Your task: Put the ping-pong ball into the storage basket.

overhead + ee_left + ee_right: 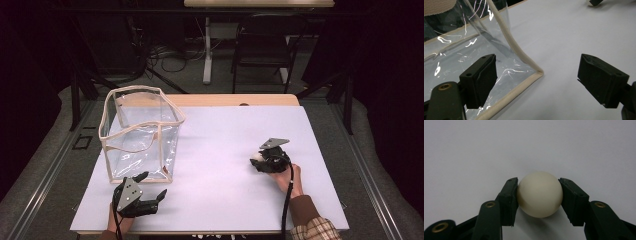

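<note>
While my right gripper [539, 198] clamps a white ball [539, 194] toward the table's [225, 130] right edge, my left gripper [537, 81] gapes wide beside the clear bag's [140, 132] near corner

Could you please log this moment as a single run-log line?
left tongs: open, at clear bag corner | right tongs: shut on white ball | surface: white table
</note>
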Action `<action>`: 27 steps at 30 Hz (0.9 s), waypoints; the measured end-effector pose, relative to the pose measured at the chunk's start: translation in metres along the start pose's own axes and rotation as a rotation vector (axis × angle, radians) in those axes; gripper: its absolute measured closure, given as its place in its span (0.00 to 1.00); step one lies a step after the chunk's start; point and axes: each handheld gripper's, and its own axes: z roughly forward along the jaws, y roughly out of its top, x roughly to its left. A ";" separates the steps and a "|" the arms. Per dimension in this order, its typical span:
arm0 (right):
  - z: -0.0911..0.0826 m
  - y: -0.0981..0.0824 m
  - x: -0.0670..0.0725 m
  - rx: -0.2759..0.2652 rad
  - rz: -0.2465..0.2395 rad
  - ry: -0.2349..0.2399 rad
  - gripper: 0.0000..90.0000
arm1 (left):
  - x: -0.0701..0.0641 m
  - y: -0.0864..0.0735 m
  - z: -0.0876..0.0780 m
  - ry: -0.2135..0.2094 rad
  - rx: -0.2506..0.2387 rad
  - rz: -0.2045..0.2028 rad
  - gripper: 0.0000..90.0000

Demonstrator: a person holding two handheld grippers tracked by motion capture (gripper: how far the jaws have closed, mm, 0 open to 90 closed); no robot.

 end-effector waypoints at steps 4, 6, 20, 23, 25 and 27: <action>-0.002 0.001 0.001 -0.010 -0.007 -0.001 0.56 | 0.000 0.000 0.000 0.001 0.000 0.000 0.18; -0.003 0.001 0.001 -0.020 -0.007 -0.001 0.56 | 0.000 0.000 0.000 0.000 0.001 0.001 0.18; -0.016 0.007 0.002 -0.039 -0.019 -0.013 0.56 | 0.000 0.000 0.000 0.001 -0.001 0.001 0.18; -0.017 0.008 0.002 -0.038 -0.016 -0.013 0.56 | 0.000 0.000 0.000 0.001 0.000 0.001 0.18; -0.018 0.009 0.002 -0.045 -0.020 -0.011 0.56 | 0.000 0.000 0.000 0.002 0.000 0.002 0.18; -0.019 0.010 0.003 -0.043 -0.021 -0.010 0.56 | 0.000 0.000 0.000 0.002 0.000 0.002 0.18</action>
